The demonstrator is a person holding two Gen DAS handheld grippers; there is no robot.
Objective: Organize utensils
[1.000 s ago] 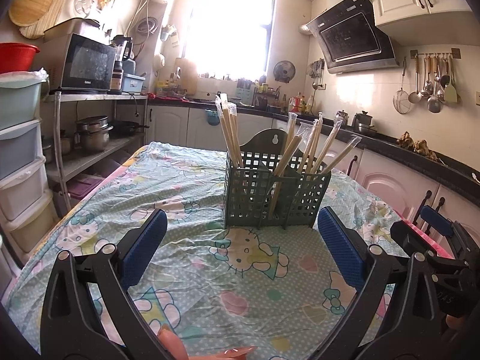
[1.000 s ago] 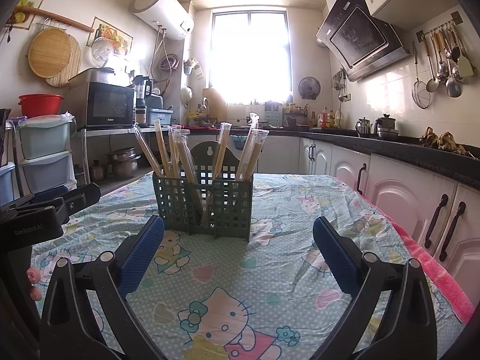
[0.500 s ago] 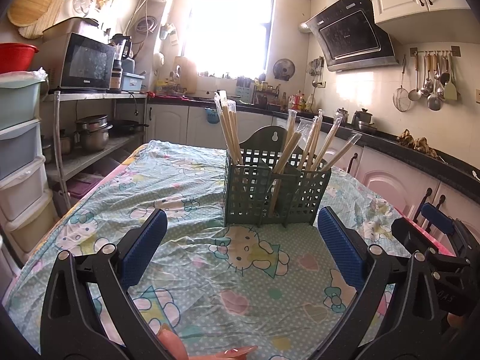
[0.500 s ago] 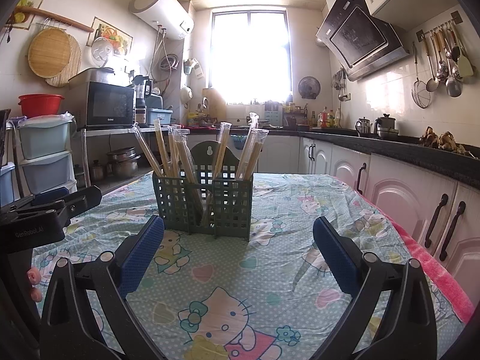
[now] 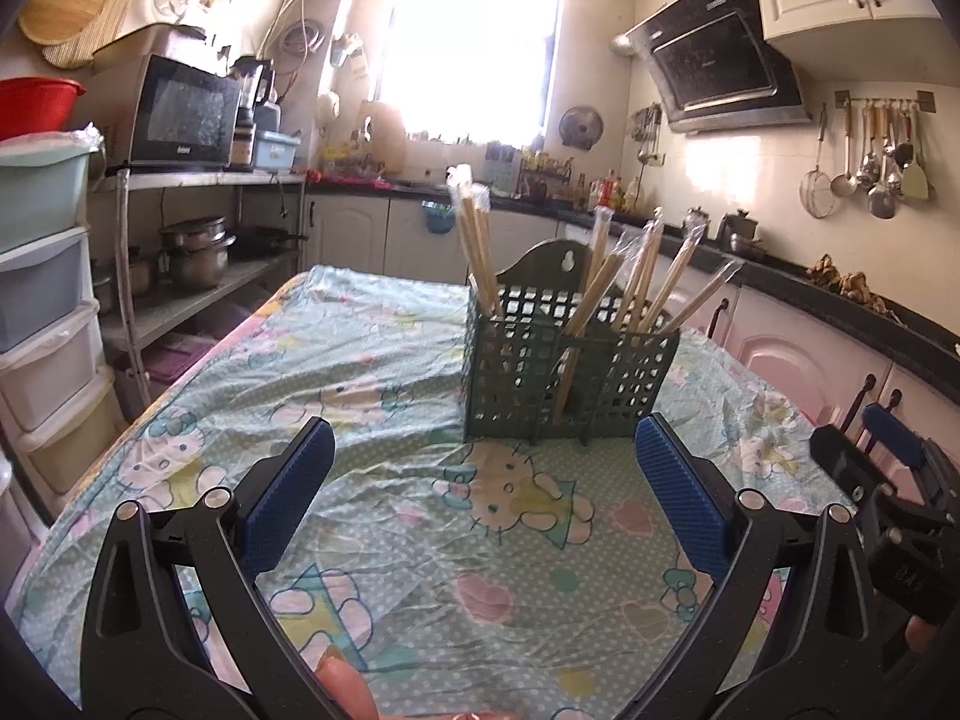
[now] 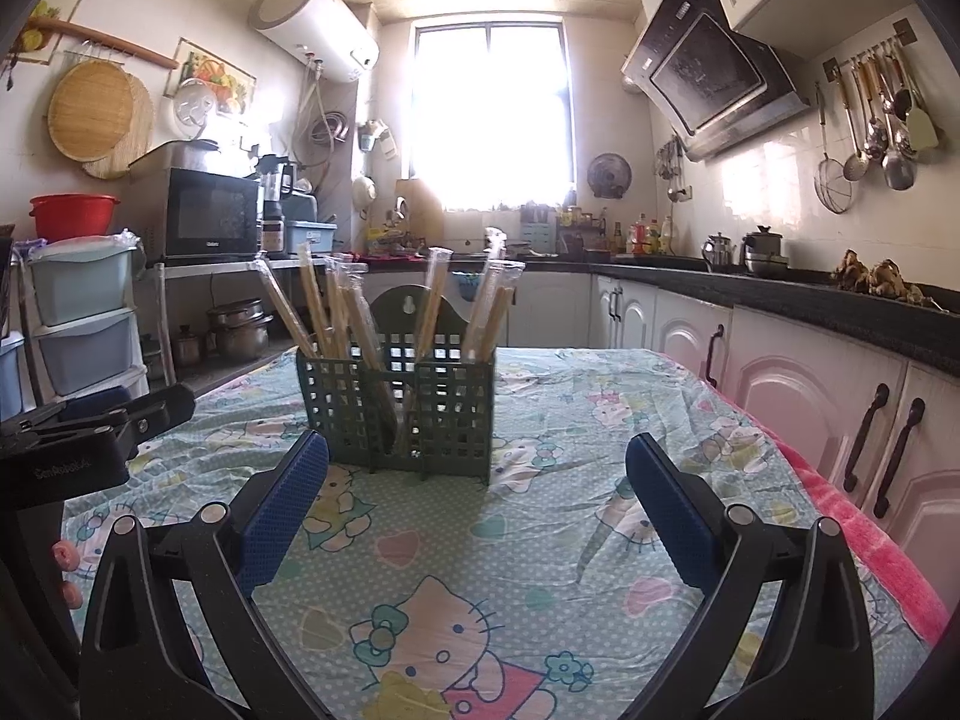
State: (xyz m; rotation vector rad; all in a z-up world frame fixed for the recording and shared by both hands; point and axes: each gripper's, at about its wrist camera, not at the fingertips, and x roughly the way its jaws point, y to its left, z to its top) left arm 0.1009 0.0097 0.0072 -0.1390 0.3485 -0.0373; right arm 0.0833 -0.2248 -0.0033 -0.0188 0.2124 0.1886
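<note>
- Our left gripper [image 5: 480,468] hangs over the cartoon-print tablecloth [image 5: 372,360], its blue pads spread wide and holding nothing.
- Ahead stands the green lattice holder [image 5: 567,372], near mid-table, with wrapped chopsticks [image 5: 636,276] leaning in its compartments.
- Our right gripper [image 6: 477,480] is equally wide apart and empty, facing the holder.

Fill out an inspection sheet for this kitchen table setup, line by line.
Surface: table under a cartoon-print tablecloth, wrinkled.
Job's things: green utensil holder standing upright on the cloth; wrapped chopsticks leaning inside its compartments.
Clutter: nothing seen on the cloth besides the holder.
Grippers: left gripper open, empty; right gripper open, empty; both short of the holder.
Cables: nothing seen on the table.
Surroundings: microwave on a shelf, range hood, ladles hanging, bright window.
</note>
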